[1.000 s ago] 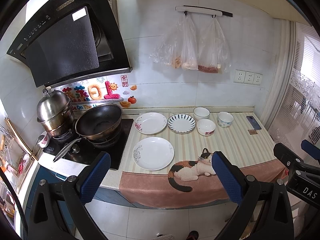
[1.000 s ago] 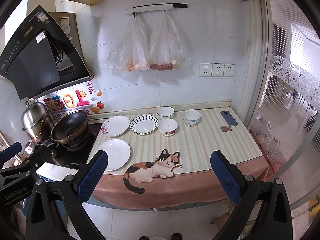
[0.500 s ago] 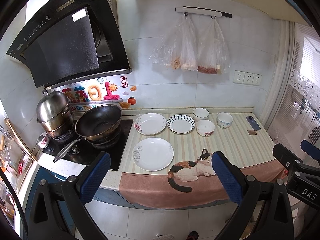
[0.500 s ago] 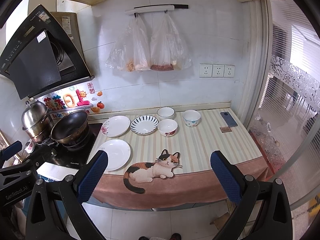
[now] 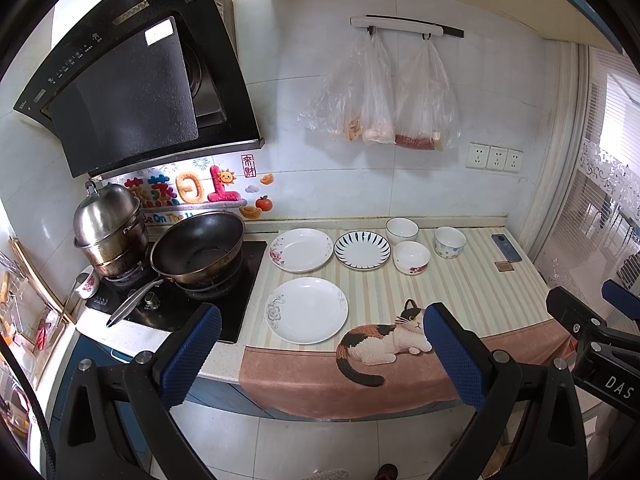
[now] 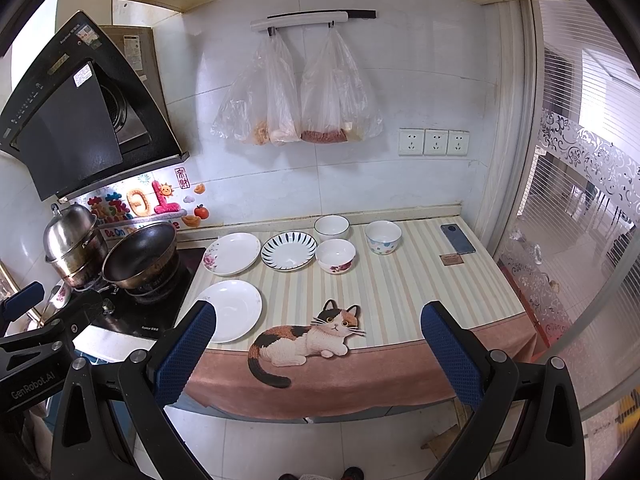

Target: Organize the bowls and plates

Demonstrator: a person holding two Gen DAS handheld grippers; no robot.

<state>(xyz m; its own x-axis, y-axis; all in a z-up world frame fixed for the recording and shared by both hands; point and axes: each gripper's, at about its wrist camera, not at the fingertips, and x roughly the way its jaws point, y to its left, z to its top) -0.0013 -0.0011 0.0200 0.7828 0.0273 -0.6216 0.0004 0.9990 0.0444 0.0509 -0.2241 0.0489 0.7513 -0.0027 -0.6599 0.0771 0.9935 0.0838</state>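
Note:
On the striped counter lie a plain white plate [image 5: 307,310] [image 6: 231,310] at the front, a floral plate [image 5: 301,250] [image 6: 232,254] and a blue-striped plate [image 5: 362,250] [image 6: 289,251] behind it. Three bowls stand to their right: a white bowl [image 5: 402,230] [image 6: 331,227], a floral bowl [image 5: 411,257] [image 6: 335,256] and a dotted bowl [image 5: 449,242] [image 6: 383,237]. My left gripper [image 5: 320,360] and right gripper [image 6: 318,356] are both open and empty, held in front of the counter edge, away from the dishes.
A black wok [image 5: 198,248] and a steel pot [image 5: 106,228] sit on the stove at left. A phone [image 5: 506,247] and a small card [image 5: 504,266] lie at the right end. A cat-print cloth [image 5: 380,340] hangs over the front edge. Plastic bags [image 5: 380,96] hang on the wall.
Both views have shifted only slightly; the dishes have not moved and both grippers stay open.

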